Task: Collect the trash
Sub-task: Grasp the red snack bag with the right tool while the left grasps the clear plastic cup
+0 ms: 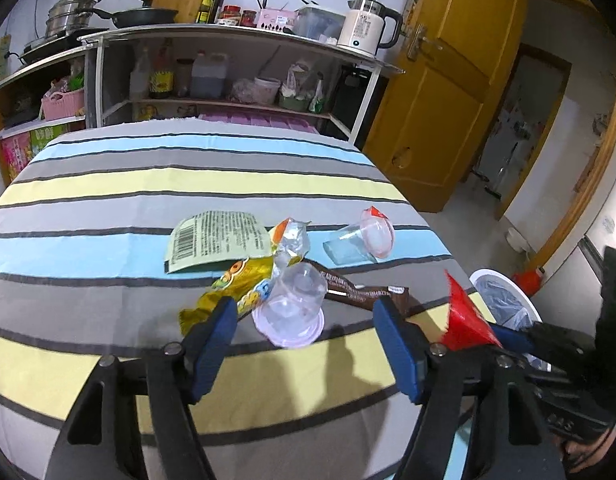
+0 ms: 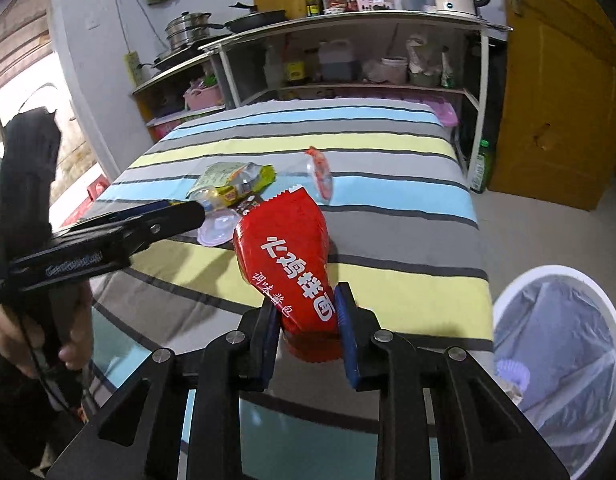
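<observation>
The right tongs (image 2: 308, 322) are gripping a red sauce packet (image 2: 285, 264) by its lower end, holding it above the near edge of the striped worktop (image 1: 107, 184), with the white bin (image 2: 556, 364) standing on the floor just right of that edge. The left tongs (image 1: 303, 320) are standing open, hovering with a clear plastic cup (image 1: 289, 308) lying on its side between the pads, untouched. Beyond the cup, more trash is waiting on the worktop: a yellow wrapper (image 1: 231, 284), a brown wrapper (image 1: 360, 294), a green packet (image 1: 217, 240) and a second clear cup (image 1: 368, 232). The packet is pinched only at its bottom, so it could swing or slip and be falling short of the bin. The cup is thin and round, so closing tongs could be squashing it or squirting it away over the edge. The bin is lined with a grey bag and seems to hold something pale and purple, though that is blurred.
</observation>
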Motion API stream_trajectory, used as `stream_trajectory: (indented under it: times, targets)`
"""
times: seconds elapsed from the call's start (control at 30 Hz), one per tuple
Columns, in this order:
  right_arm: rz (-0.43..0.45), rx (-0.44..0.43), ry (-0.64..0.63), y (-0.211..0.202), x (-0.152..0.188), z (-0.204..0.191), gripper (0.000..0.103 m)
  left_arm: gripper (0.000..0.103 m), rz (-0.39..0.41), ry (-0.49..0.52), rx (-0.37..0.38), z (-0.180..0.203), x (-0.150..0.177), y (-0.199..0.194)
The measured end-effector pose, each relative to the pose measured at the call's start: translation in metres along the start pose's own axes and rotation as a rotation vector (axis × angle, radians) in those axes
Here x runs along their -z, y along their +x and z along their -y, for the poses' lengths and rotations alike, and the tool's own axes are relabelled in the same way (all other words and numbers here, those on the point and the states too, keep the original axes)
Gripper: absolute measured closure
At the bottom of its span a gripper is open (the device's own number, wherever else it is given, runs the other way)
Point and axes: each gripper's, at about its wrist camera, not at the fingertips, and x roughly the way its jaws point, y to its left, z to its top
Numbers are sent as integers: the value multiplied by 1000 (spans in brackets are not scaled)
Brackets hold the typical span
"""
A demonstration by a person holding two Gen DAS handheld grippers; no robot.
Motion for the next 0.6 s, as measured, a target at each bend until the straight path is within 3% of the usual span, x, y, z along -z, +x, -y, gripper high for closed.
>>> stream_trajectory:
  times: [0.13, 0.33, 0.4, 0.6]
  targets:
    - [7, 2, 19, -3, 3, 7, 76, 38, -6, 18, -32, 7, -5, 10]
    - [14, 8, 43, -6, 4, 13, 76, 57, -57, 9, -58, 8, -8, 26]
    - [17, 9, 50, -7, 4, 15, 76, 68, -60, 10, -66, 8, -8, 27]
    - [31, 19, 63, -15, 9, 13, 76, 70, -39, 26, -70, 11, -5, 18]
